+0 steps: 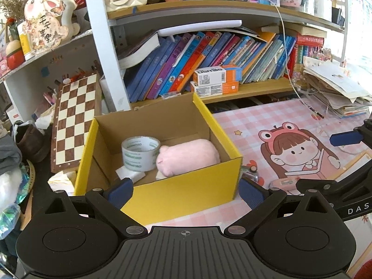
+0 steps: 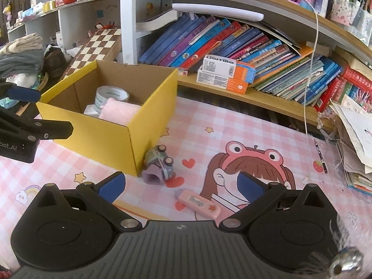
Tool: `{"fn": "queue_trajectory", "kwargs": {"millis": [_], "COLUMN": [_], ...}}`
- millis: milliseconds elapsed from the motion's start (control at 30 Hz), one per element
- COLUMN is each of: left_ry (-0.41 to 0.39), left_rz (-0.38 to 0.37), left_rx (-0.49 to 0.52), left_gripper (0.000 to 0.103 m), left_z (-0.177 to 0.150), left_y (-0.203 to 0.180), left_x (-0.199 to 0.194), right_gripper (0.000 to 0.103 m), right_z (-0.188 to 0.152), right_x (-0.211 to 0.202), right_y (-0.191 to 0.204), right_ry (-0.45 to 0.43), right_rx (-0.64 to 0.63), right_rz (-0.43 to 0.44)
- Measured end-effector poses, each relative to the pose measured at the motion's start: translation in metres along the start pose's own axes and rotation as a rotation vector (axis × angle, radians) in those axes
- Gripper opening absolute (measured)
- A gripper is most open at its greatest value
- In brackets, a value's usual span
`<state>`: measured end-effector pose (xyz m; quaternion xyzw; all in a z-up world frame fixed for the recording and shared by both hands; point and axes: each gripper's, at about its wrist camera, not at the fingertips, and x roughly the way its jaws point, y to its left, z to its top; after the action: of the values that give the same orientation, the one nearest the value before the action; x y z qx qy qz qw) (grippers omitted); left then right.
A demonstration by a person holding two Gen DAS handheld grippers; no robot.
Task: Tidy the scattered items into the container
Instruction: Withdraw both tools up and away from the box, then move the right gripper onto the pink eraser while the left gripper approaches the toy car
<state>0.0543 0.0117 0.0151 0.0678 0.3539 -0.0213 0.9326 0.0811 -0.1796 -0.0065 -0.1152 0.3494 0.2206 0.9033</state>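
Note:
A yellow cardboard box point(image 1: 181, 193) stands on the pink checked mat; it also shows in the right wrist view point(image 2: 102, 139). Inside lie a roll of tape point(image 1: 140, 153), a pink plush toy point(image 1: 188, 157) and a white item point(image 1: 130, 174). My left gripper point(image 1: 186, 193) is open and empty, just in front of the box. A small toy car point(image 2: 160, 165) lies tipped against the box's right corner. A pink flat case point(image 2: 198, 202) lies on the mat. My right gripper point(image 2: 182, 187) is open and empty, just above the case and near the car.
A bookshelf point(image 2: 255, 97) with leaning books and orange boxes point(image 2: 225, 74) runs behind the mat. A chessboard point(image 1: 74, 121) leans left of the box. A stack of papers point(image 1: 337, 90) sits at the right. A pen point(image 2: 320, 155) lies on the mat. Clothes point(image 2: 21, 55) pile up at far left.

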Motion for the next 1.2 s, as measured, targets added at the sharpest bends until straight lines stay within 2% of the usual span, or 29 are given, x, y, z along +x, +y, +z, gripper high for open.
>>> {"fn": "queue_trajectory", "kwargs": {"millis": [767, 1067, 1200], "left_ry": [0.034, 0.062, 0.062], "left_rz": [-0.027, -0.048, -0.081], "left_rx": [0.055, 0.096, 0.108], "left_gripper": [0.099, 0.099, 0.099], "left_z": [0.012, 0.007, 0.005], "left_y": [-0.087, -0.108, -0.115], "left_x": [0.013, 0.021, 0.025], "right_gripper": [0.103, 0.103, 0.103], "right_z": [-0.032, -0.038, -0.038], "right_x": [-0.006, 0.000, 0.003], "right_y": [-0.082, -0.094, -0.096], "right_ry": [0.029, 0.050, 0.054], "right_rx": [0.045, 0.056, 0.060], "right_rz": [0.006, 0.018, 0.018]}}
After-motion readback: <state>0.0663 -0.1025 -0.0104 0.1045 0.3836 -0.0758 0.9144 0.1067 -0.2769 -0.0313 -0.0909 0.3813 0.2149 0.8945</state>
